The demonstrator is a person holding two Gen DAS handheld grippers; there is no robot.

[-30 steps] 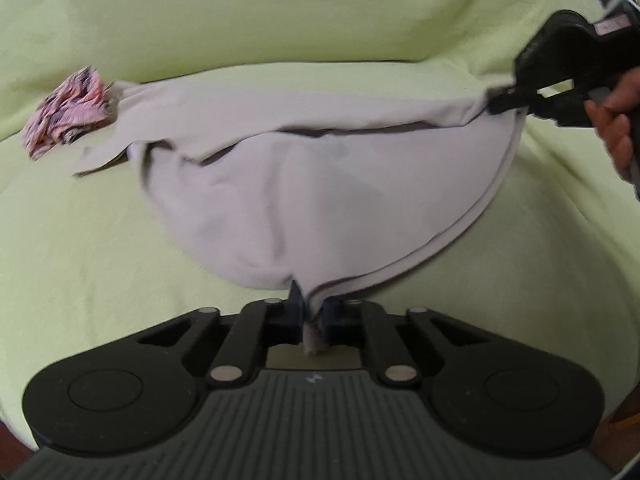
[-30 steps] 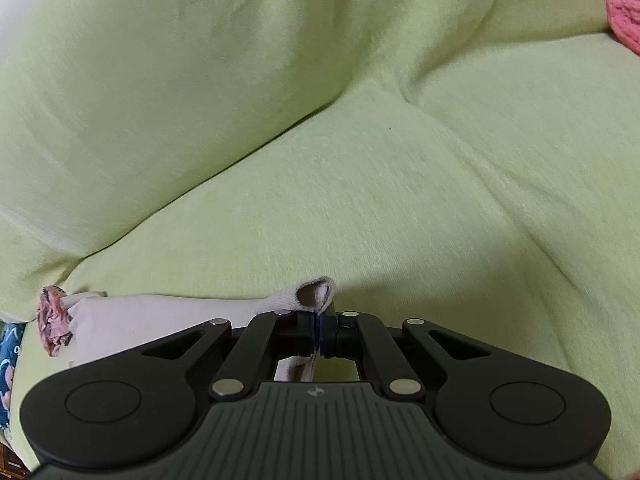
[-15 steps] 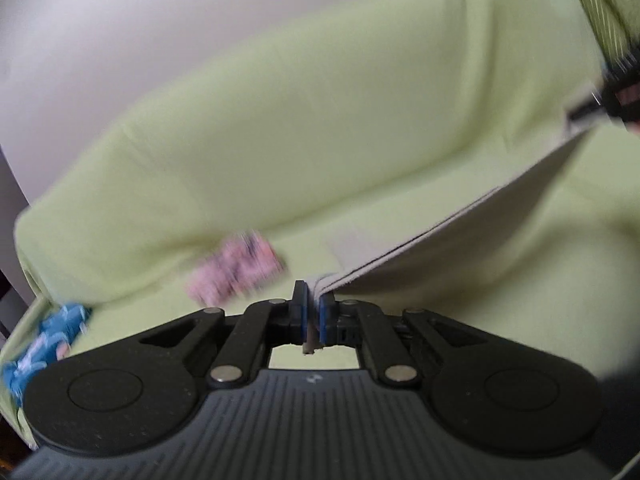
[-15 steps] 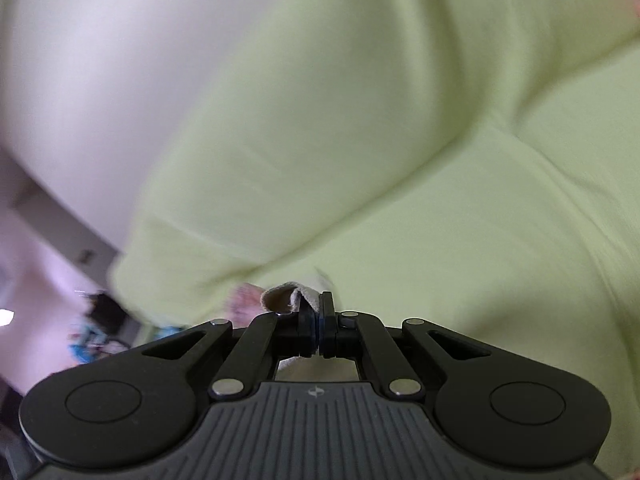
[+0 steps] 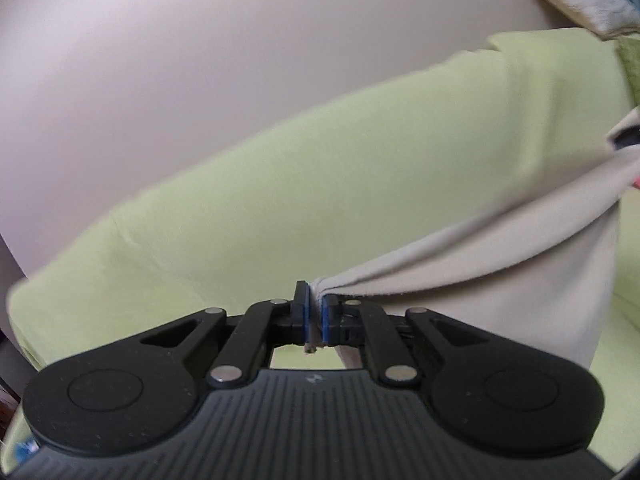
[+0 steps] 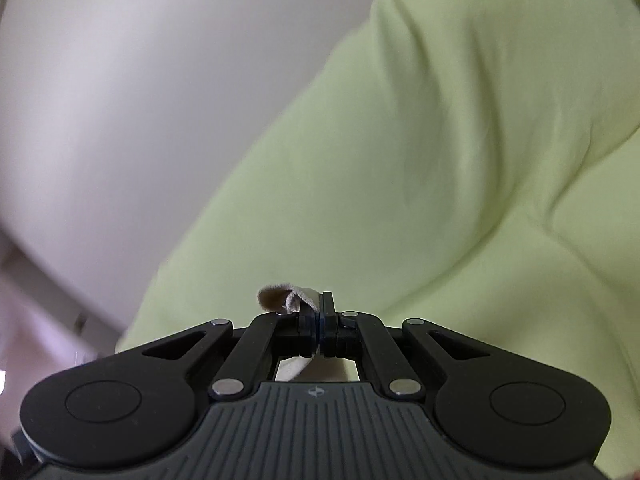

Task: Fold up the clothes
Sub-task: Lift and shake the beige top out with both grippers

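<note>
Beige cloth (image 5: 500, 264) hangs stretched between the left gripper (image 5: 315, 320) and right gripper (image 6: 319, 328), each clamped on a corner; the lift-and-spread step, so next lay it flat on the green sofa (image 6: 460, 168).

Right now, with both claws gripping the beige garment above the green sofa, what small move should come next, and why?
Probably draw the claws apart. The left claw and right claw each pinch an edge of the garment, which sags in folds between them above the sofa; it should hang flat before folding.
</note>
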